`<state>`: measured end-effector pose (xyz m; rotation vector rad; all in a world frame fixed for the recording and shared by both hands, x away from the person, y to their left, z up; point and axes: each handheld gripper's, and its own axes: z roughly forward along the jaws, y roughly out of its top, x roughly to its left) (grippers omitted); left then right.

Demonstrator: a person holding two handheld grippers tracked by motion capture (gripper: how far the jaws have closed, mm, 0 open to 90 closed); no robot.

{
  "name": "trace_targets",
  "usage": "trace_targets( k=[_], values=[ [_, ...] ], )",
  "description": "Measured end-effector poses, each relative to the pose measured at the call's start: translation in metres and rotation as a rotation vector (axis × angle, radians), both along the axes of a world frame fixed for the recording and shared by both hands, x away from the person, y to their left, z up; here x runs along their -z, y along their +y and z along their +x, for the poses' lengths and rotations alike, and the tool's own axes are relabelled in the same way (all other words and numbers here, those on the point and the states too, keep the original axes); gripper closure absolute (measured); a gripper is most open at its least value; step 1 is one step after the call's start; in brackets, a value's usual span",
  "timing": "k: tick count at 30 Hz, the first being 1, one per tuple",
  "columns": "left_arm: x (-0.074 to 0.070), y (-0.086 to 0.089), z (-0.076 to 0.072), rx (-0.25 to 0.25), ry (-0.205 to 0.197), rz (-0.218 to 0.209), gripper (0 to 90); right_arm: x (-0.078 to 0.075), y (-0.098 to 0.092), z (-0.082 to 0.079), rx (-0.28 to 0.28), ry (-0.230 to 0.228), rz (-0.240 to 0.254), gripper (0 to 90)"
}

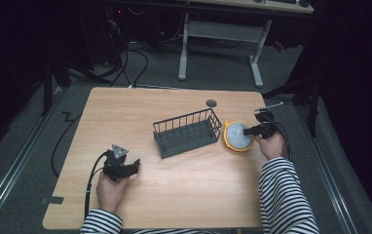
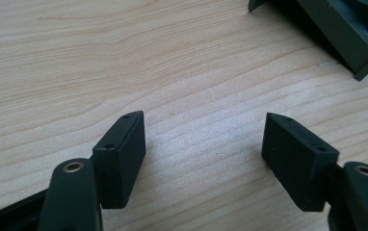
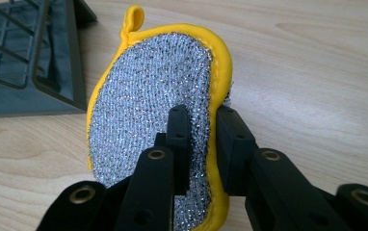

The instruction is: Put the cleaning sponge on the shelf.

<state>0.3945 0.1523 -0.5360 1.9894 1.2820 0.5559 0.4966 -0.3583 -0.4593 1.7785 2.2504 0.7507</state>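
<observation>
The right gripper (image 3: 202, 144) has its fingers (image 3: 178, 139) clamped on the edge of the yellow-rimmed scouring pad (image 3: 148, 101), silver mesh face showing, tipped up off the desk (image 3: 317, 72), probably so it can go into the dark wire rack (image 1: 188, 131) just beside the fingers. The left gripper (image 2: 203, 149) rests over bare desk, fingers apart and holding nothing, likely waiting. No brand, label or writing is readable.
</observation>
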Motion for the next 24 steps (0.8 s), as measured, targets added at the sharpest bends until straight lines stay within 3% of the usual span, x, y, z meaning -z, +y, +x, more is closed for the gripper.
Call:
trace_targets(
  k=[16, 24],
  values=[
    [0.000, 0.000, 0.000, 0.002, 0.000, 0.000, 32.3, -0.045, -0.015, -0.030, -0.021, -0.134, 0.024, 77.5],
    [0.000, 0.000, 0.000, 0.002, 0.001, 0.001, 32.2, -0.071, -0.011, -0.032, -0.048, -0.202, 0.047, 77.4]
  ],
)
